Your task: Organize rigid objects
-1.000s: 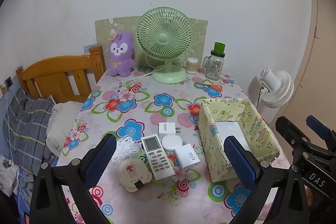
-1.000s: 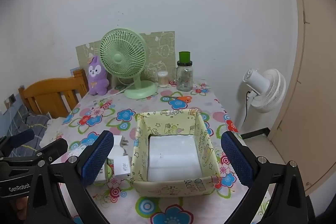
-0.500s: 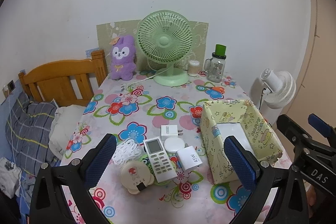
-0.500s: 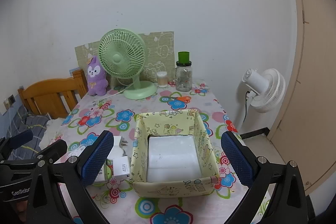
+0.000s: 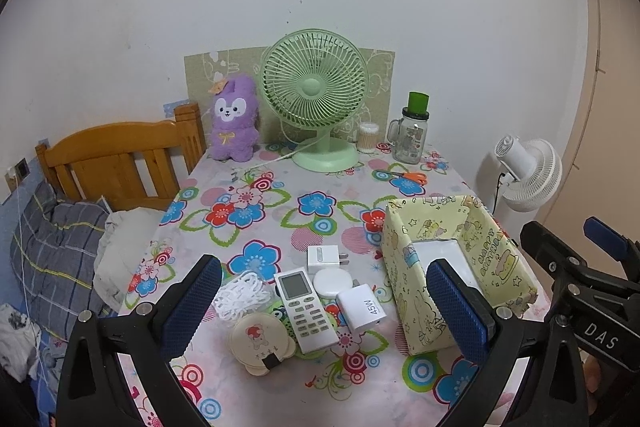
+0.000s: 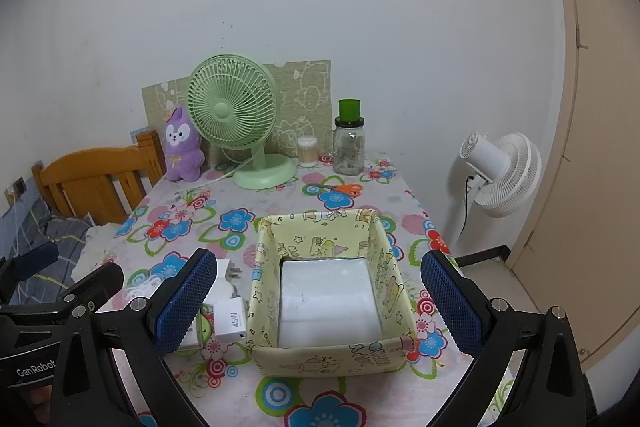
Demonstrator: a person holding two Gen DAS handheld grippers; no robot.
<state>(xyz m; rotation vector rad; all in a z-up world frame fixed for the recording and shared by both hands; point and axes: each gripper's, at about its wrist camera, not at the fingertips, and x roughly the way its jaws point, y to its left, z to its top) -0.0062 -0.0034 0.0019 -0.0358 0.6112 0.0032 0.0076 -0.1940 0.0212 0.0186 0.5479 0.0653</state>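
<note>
Both claws hung above the near edge of the flowered desk (image 5: pixel 280 195), holding nothing; the left claw (image 5: pixel 326 303) stood spread wide over a cluster of small things, the right claw (image 6: pixel 320 303) equally wide over the yellow box (image 6: pixel 332 351); the box held only a white liner; just left of it lay the 45W charger (image 5: pixel 362 309), the remote (image 5: pixel 306 309), a round white puck (image 5: pixel 332 283), a small plug (image 5: pixel 324 254), a coiled white cable (image 5: pixel 240 297) and a round mirror (image 5: pixel 260 341).
</note>
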